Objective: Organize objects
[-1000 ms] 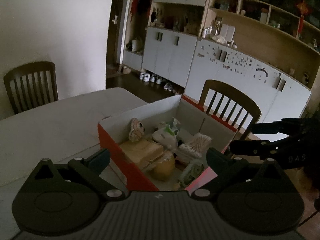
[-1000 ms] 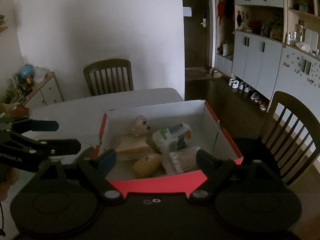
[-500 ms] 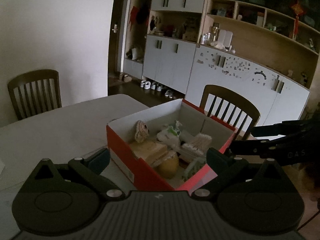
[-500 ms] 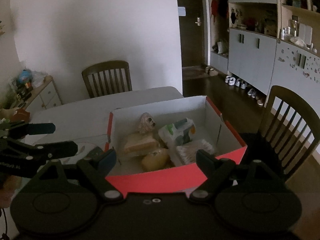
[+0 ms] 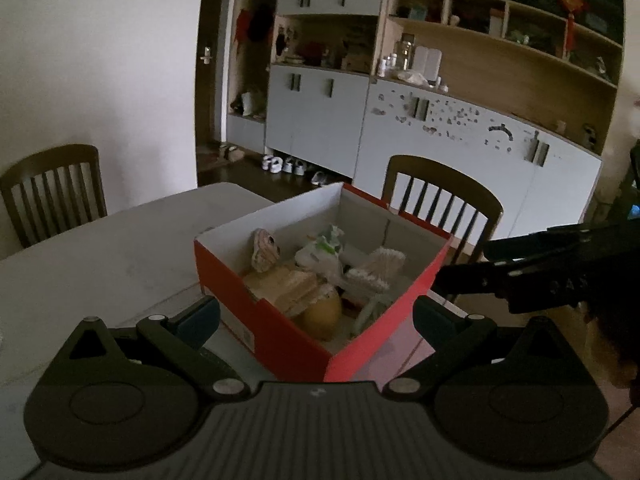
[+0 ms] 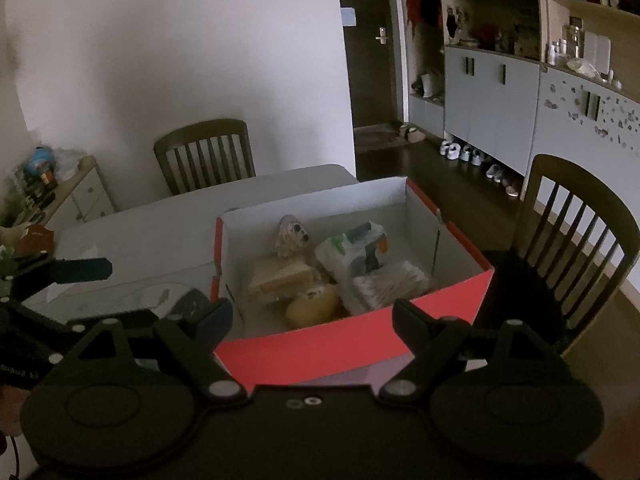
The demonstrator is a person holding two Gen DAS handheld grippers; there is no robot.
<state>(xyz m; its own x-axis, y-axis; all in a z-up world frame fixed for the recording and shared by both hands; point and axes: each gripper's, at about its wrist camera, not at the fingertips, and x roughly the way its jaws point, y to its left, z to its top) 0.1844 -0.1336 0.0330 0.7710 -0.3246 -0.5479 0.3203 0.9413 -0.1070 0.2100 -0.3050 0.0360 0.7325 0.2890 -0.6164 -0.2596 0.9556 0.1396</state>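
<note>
Both grippers spread wide, nothing held: the left gripper [image 5: 316,312] and right gripper [image 6: 312,316] each frame the red shoebox [image 6: 352,344] on the white table [image 5: 100,252]. Inside, yellow fruit [image 6: 312,310] at six o'clock, tissue pack [image 6: 352,250] at two.

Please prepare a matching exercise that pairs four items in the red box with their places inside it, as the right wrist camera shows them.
Items:
1. small figurine
2. yellow round object
3. bundle of cotton swabs
4. green and white packet

Places in the red box:
A. near wall, middle
B. far left, by the back wall
C. near right
D. centre right, behind the swabs

Pairs: 1-B, 2-A, 3-C, 4-D
</note>
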